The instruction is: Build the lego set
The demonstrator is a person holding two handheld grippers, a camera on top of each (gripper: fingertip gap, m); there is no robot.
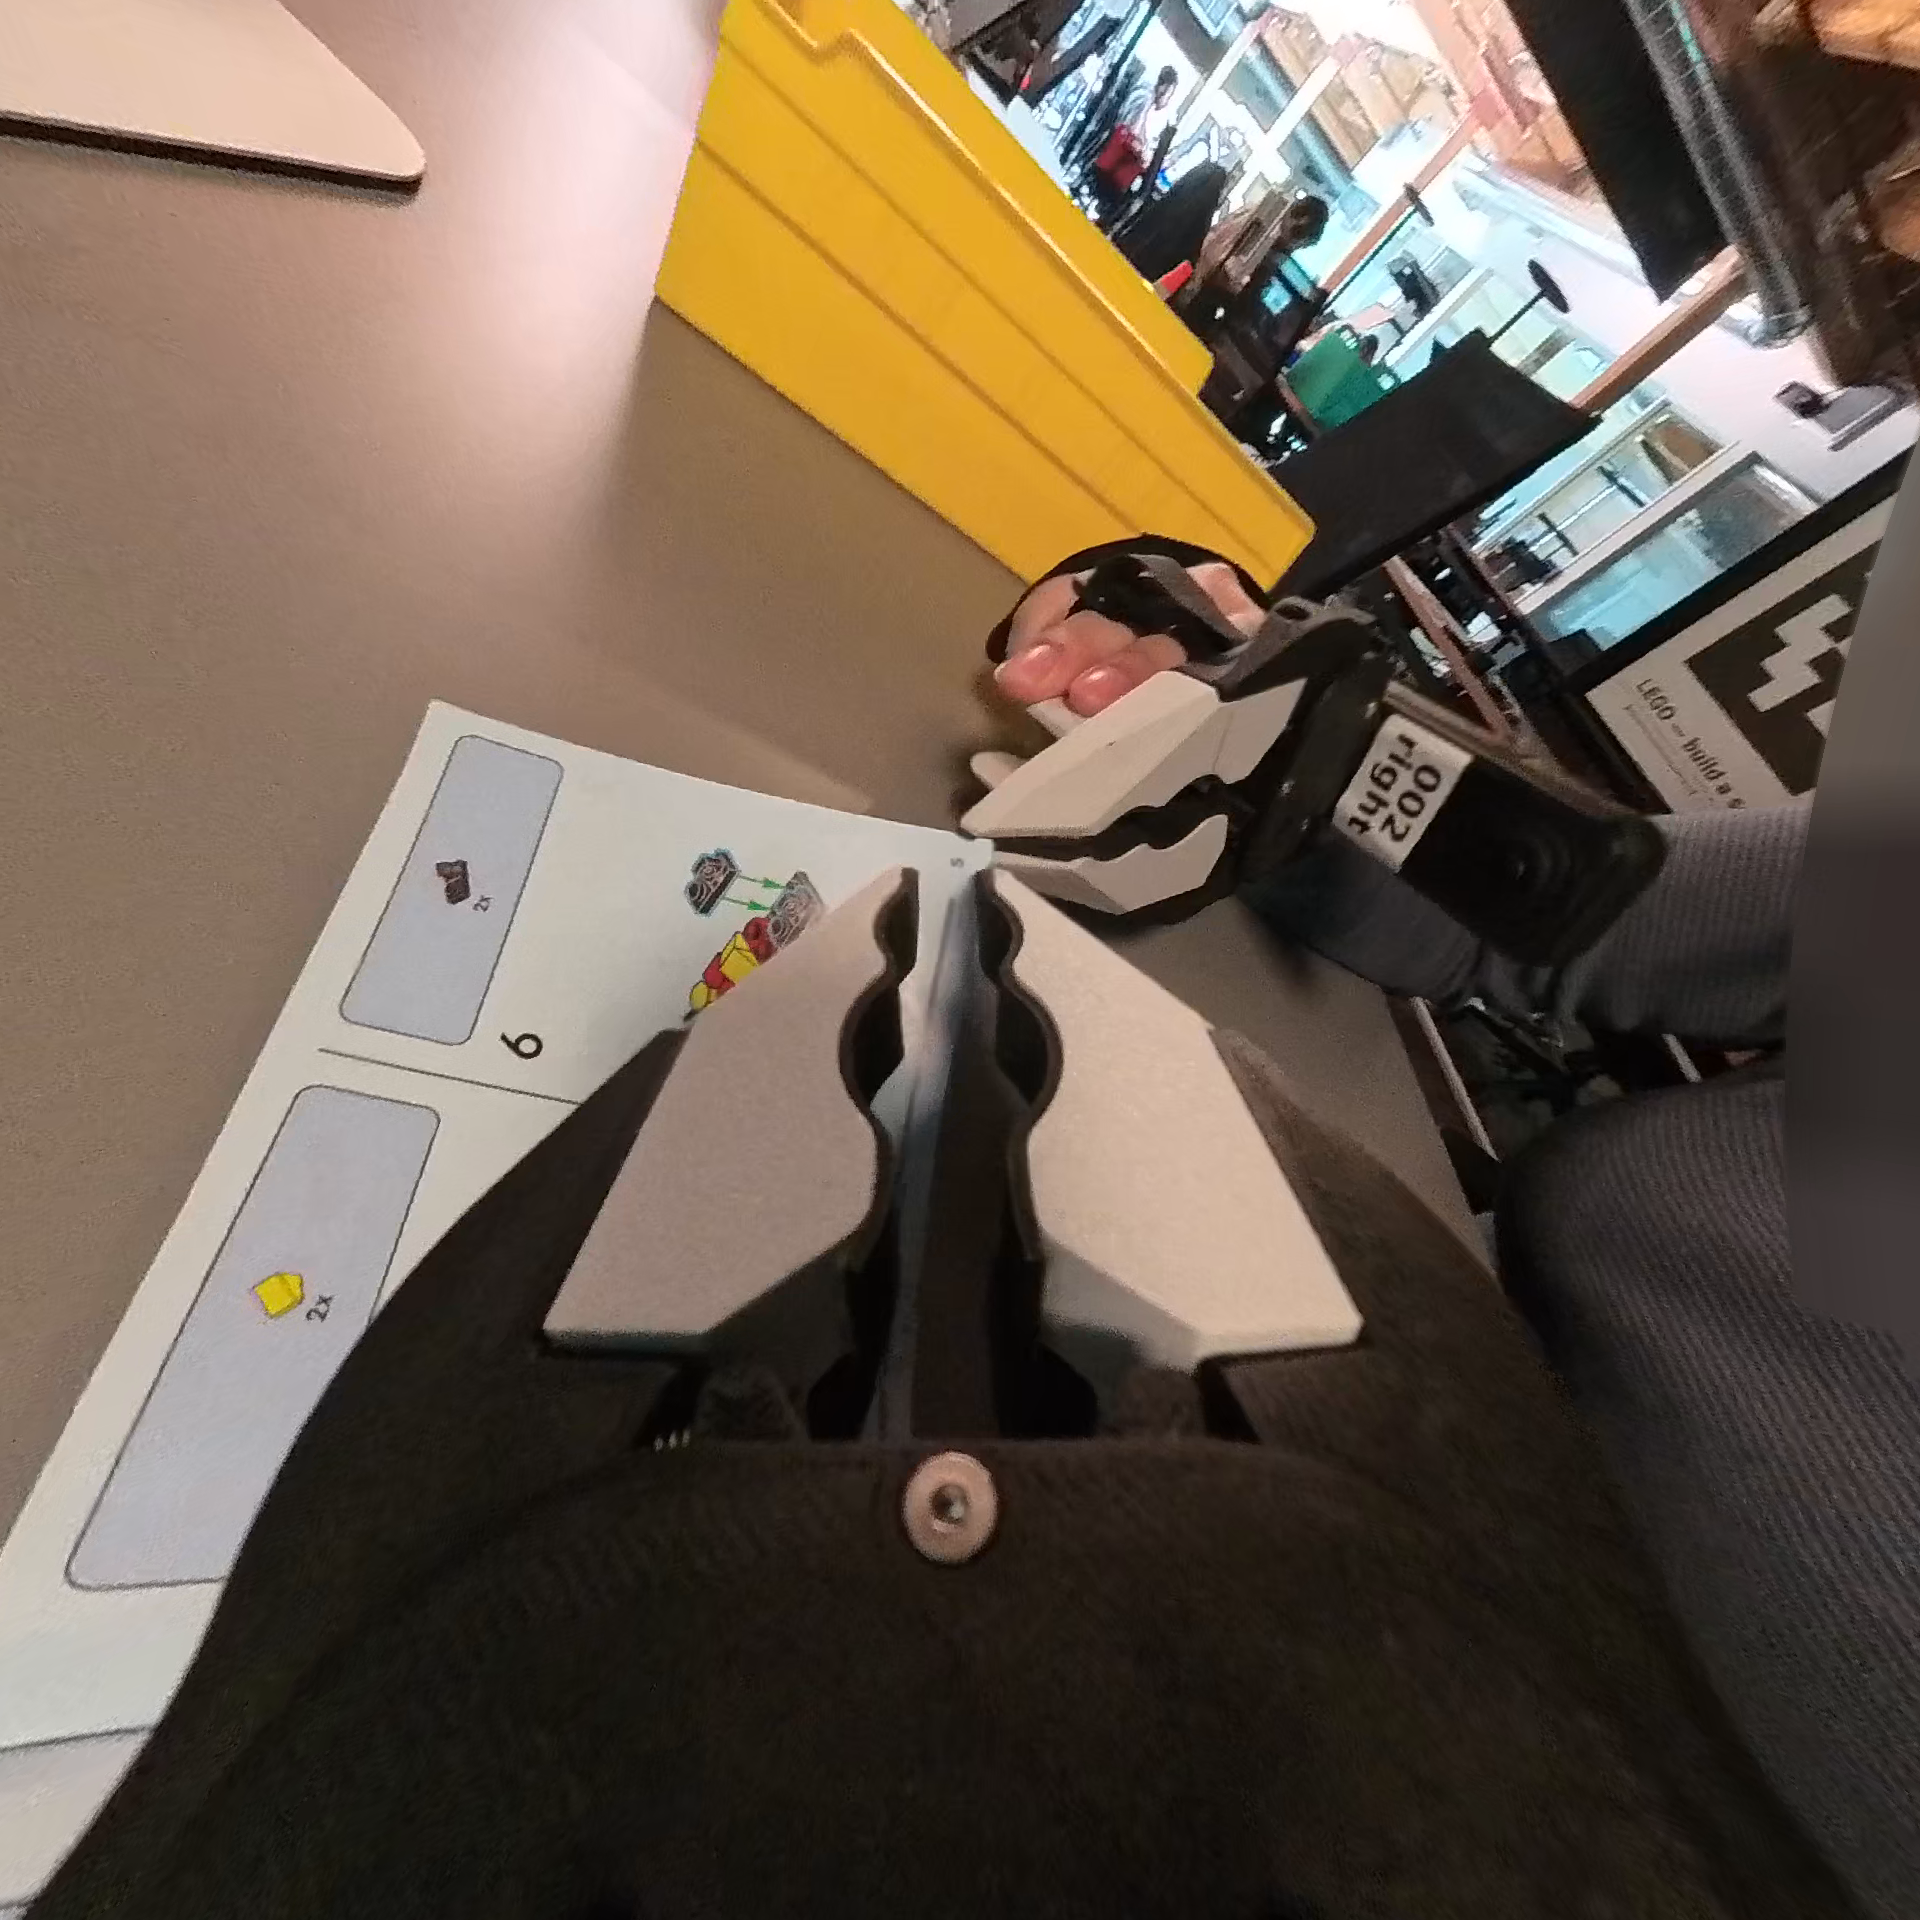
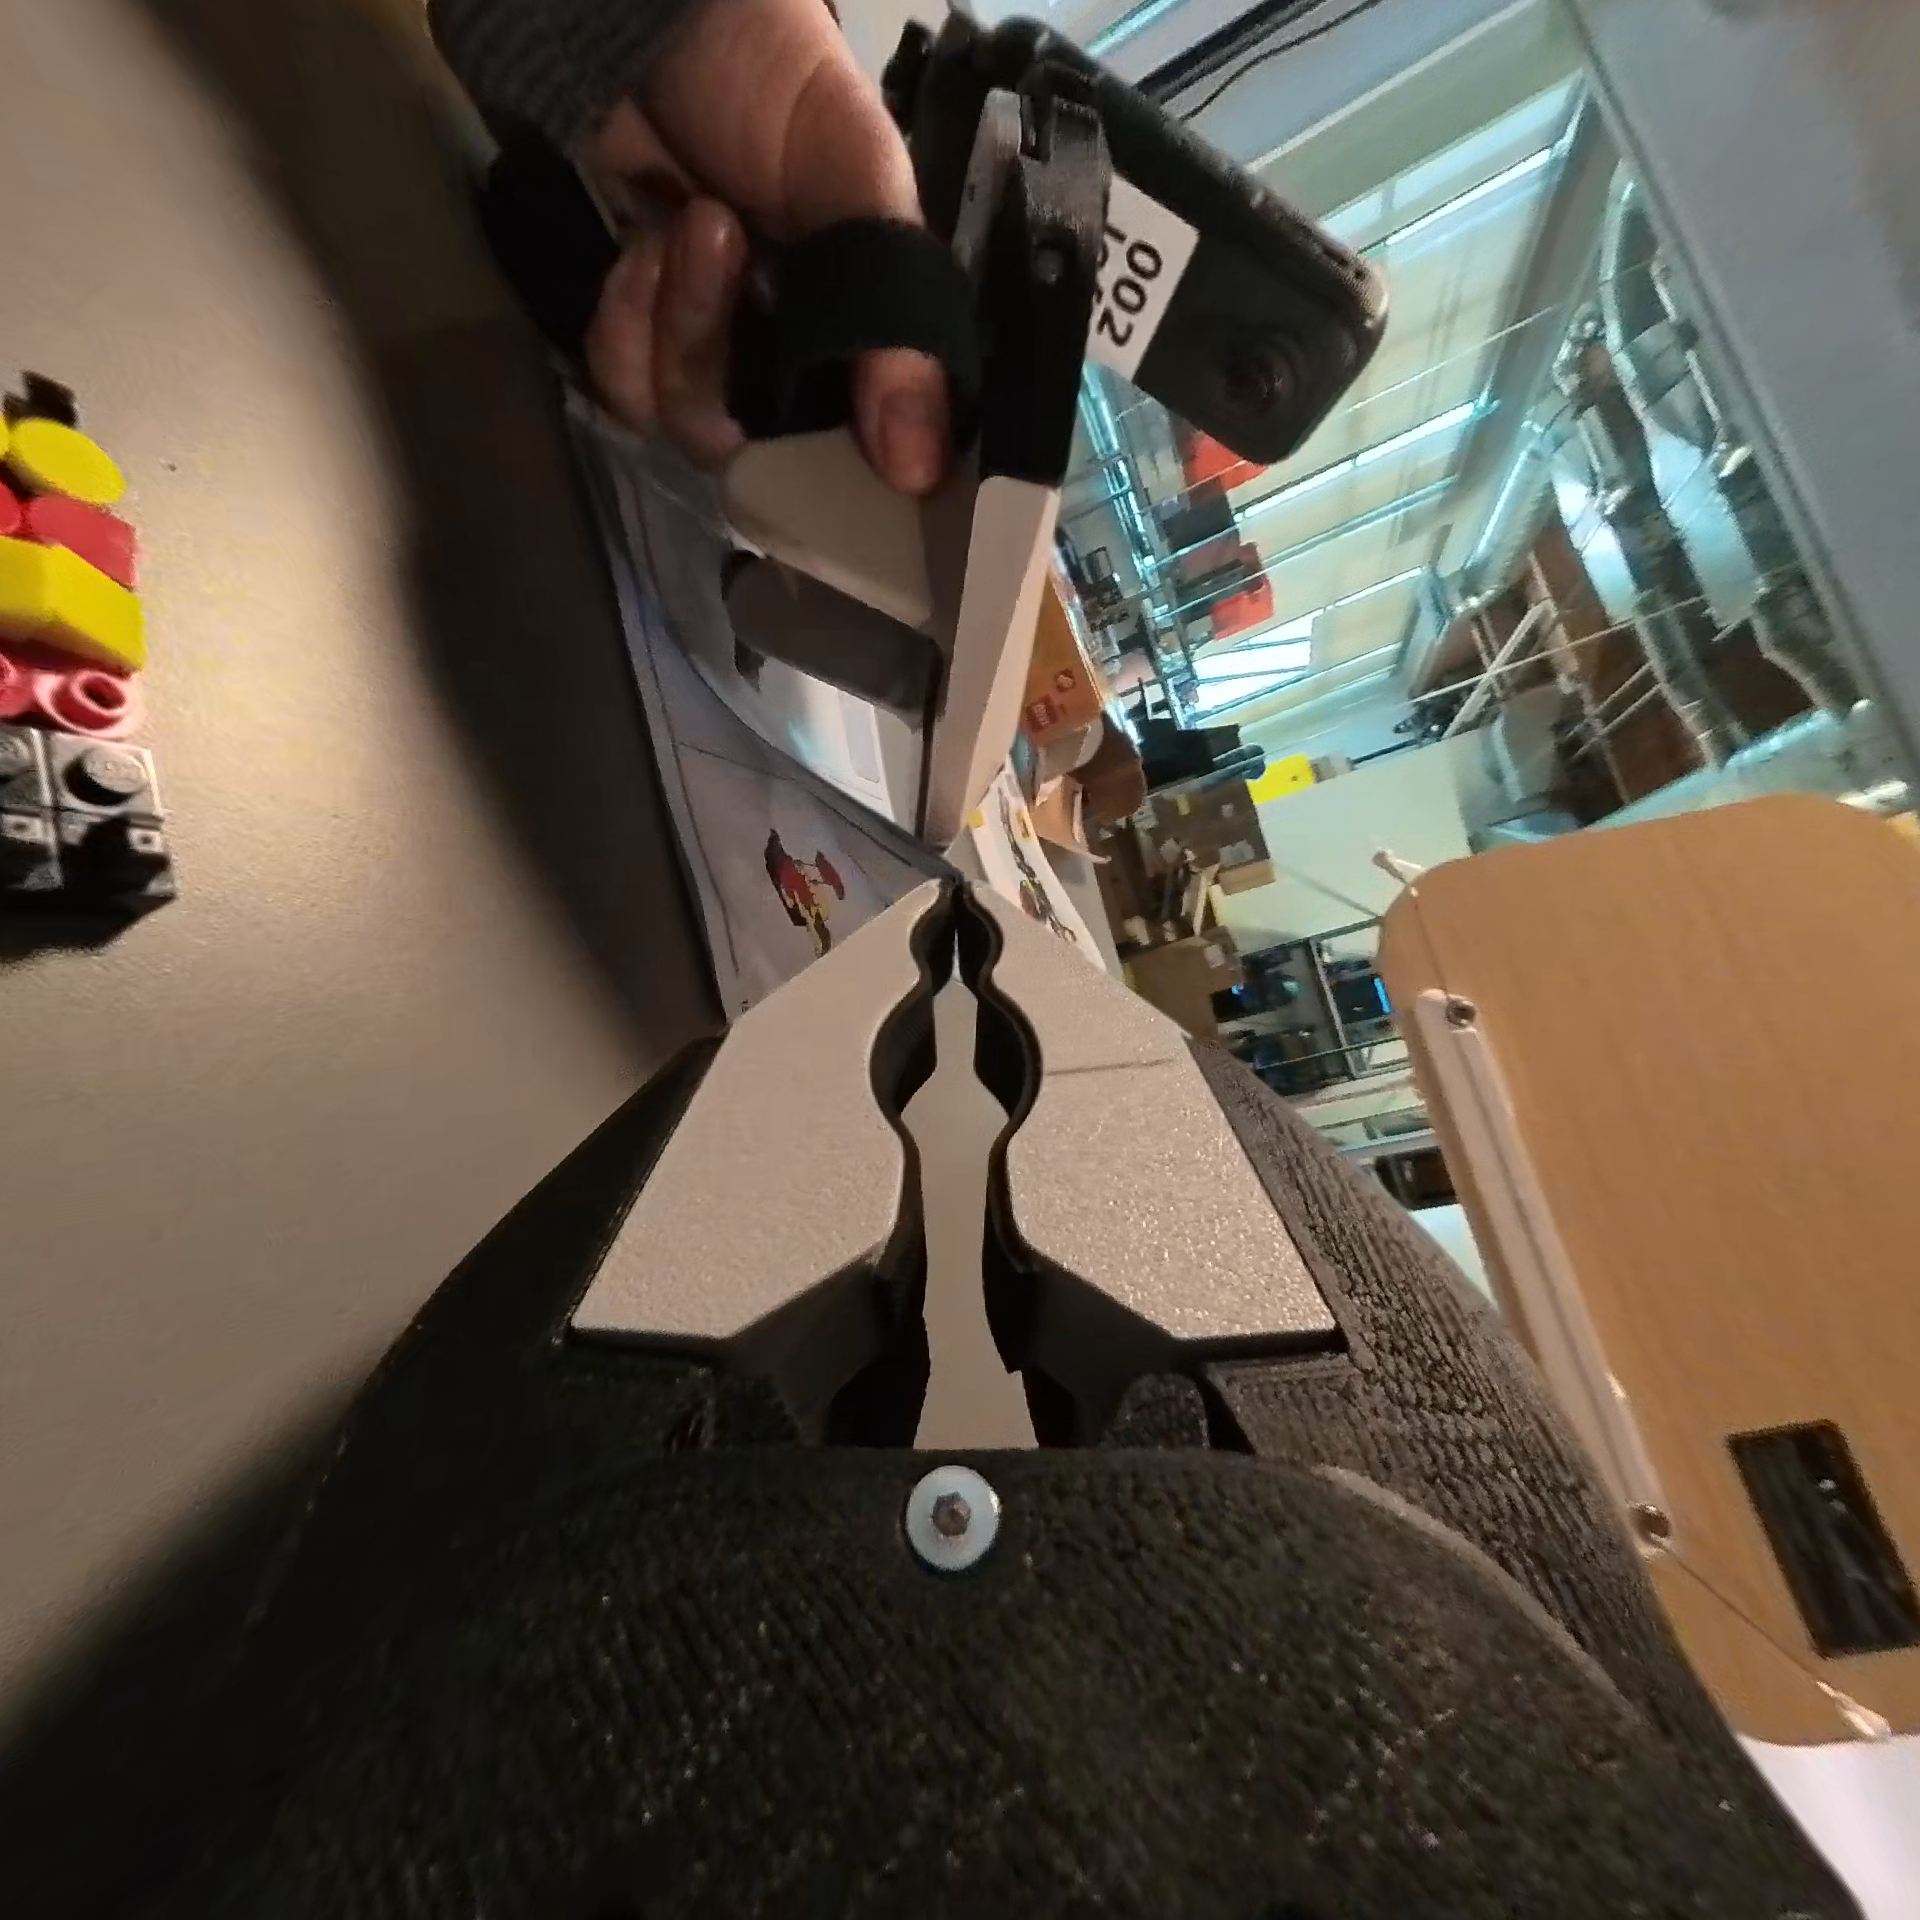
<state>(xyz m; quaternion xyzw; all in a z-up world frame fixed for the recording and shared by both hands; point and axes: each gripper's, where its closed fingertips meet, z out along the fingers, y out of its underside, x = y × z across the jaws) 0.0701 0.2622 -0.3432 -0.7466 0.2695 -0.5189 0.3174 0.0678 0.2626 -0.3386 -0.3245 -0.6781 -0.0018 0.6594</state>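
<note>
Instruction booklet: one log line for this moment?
stage: page handling | left tool: shut on instruction booklet page edge | right tool: shut on page corner | lego model: on table, untouched

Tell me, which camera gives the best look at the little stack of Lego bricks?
The right wrist view. The brick stack lies on the table at the picture's left edge, showing yellow, red, pink and dark grey pieces, partly cut off. The left wrist view shows no real bricks, only drawings of them on the instruction booklet.
</note>
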